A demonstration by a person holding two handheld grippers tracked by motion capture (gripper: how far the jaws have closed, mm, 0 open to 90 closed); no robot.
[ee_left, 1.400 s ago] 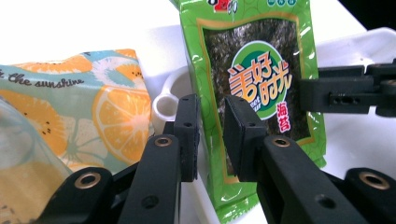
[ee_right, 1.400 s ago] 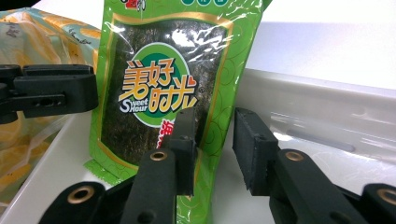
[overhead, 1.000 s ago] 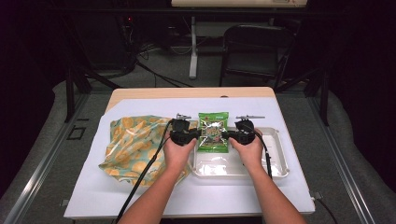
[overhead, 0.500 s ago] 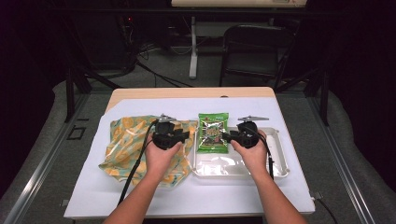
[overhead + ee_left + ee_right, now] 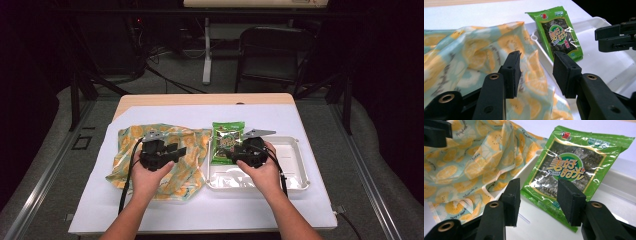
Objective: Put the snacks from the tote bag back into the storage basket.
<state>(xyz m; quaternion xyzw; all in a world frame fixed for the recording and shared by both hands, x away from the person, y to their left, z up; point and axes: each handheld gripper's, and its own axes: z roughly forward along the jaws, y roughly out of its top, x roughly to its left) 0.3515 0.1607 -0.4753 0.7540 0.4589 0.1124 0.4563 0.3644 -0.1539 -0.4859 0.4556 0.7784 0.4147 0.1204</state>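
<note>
A green seaweed snack packet (image 5: 227, 142) leans on the left end of a white tray (image 5: 292, 150), its top over the far rim. To its left, my left gripper (image 5: 176, 150) hovers over a crumpled lemon-print cloth (image 5: 130, 145). Its jaws have just been opening and no pad presses on anything. My right gripper (image 5: 233, 152) is over the tray, pointing at the packet (image 5: 574, 170). Its jaws have also just been opening, and the packet's lower edge lies beyond them, untouched. In the left gripper view, my left gripper (image 5: 536, 67) faces the cloth (image 5: 469, 55) and the packet (image 5: 560, 37).
A white sheet (image 5: 200, 210) covers the wooden table (image 5: 200, 99). A crinkled clear film (image 5: 235, 177) lies in the tray's near half. A dark chair (image 5: 272, 50) and stand legs are on the floor beyond the table.
Both grippers were at the packet's sides. My left hand has moved left over the cloth and my right has drawn back a little. Both sets of jaws stand wider, and the packet rests alone.
</note>
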